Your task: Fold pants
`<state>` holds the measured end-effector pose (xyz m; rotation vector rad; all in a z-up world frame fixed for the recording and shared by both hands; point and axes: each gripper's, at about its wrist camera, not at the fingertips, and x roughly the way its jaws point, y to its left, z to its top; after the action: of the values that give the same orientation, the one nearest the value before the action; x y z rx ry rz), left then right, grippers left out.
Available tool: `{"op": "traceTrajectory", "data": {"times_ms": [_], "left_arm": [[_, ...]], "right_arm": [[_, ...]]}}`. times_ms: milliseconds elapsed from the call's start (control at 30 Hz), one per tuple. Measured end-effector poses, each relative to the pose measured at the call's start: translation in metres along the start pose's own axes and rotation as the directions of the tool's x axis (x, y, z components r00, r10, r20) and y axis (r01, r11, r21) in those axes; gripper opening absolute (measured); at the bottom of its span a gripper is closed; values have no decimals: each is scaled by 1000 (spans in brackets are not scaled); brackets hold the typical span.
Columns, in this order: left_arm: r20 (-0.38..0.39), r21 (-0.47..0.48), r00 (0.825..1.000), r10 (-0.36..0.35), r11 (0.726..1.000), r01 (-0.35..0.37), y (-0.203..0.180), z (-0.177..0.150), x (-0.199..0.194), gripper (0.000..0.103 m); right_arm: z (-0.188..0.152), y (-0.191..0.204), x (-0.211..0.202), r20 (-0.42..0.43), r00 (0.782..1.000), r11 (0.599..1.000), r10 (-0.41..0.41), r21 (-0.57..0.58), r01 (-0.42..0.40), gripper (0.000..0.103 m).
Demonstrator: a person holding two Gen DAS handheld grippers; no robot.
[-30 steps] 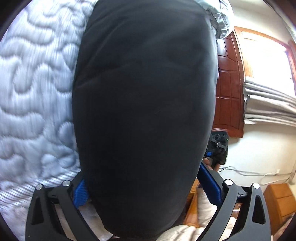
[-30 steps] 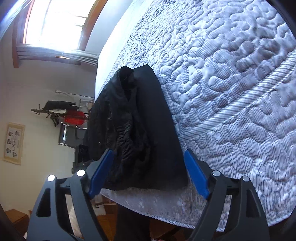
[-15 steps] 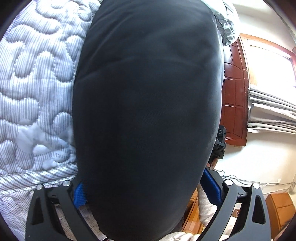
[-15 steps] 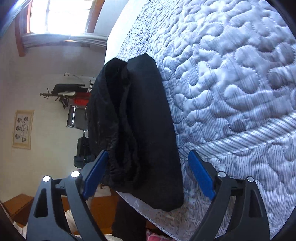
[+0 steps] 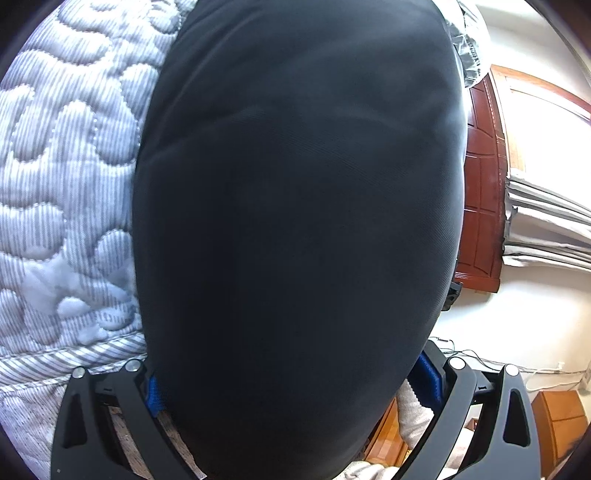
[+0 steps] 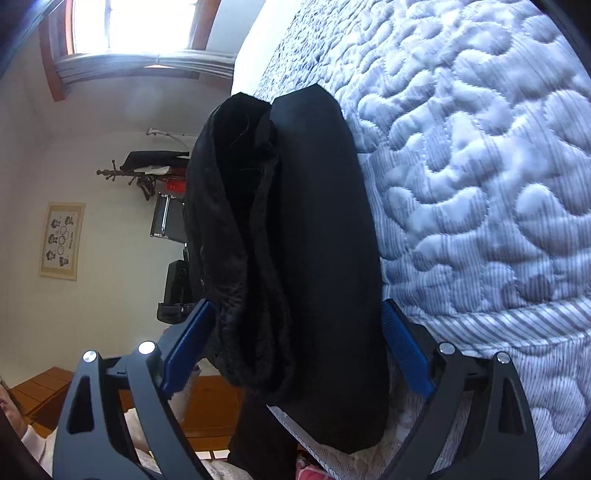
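Observation:
The black pants point(image 5: 295, 221) lie on a quilted white-grey mattress point(image 5: 66, 184) near its edge and fill most of the left wrist view. My left gripper point(image 5: 295, 380) is open, its blue pads point(image 5: 428, 373) either side of the near end of the cloth. In the right wrist view the pants point(image 6: 314, 240) lie folded lengthwise, with a crumpled inner layer on the left. My right gripper point(image 6: 291, 350) is open, and its blue pads point(image 6: 188, 343) straddle the near end of the pants.
The mattress point(image 6: 480, 184) spreads to the right in the right wrist view. Beyond its edge are a window point(image 6: 129, 26), a coat rack point(image 6: 147, 170), a wall picture point(image 6: 61, 240), a dark wooden door point(image 5: 480, 203) and wooden furniture point(image 5: 557, 421).
Both grippers have moved closer to the pants, which now reach deeper between the open pads. The pants have not changed shape.

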<state>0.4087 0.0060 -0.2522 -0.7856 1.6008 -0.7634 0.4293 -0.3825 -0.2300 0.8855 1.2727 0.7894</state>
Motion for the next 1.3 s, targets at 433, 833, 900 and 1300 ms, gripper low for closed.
{"op": "traceTrajectory", "data": {"times_ms": [433, 833, 900, 1300], "left_arm": [[0, -71, 998, 57, 996, -57, -31, 13, 22, 100], [91, -33, 992, 86, 996, -83, -50, 3, 14, 77], [105, -21, 991, 81, 997, -79, -56, 1, 12, 73], [156, 63, 987, 42, 997, -52, -58, 1, 12, 55]], "right_arm": [[11, 17, 40, -80, 993, 996, -86, -41, 83, 94], [-4, 43, 33, -2, 996, 993, -91, -74, 91, 44], [-6, 50, 33, 7, 996, 993, -86, -82, 86, 41], [-7, 69, 39, 32, 995, 989, -99, -107, 102, 39]]}}
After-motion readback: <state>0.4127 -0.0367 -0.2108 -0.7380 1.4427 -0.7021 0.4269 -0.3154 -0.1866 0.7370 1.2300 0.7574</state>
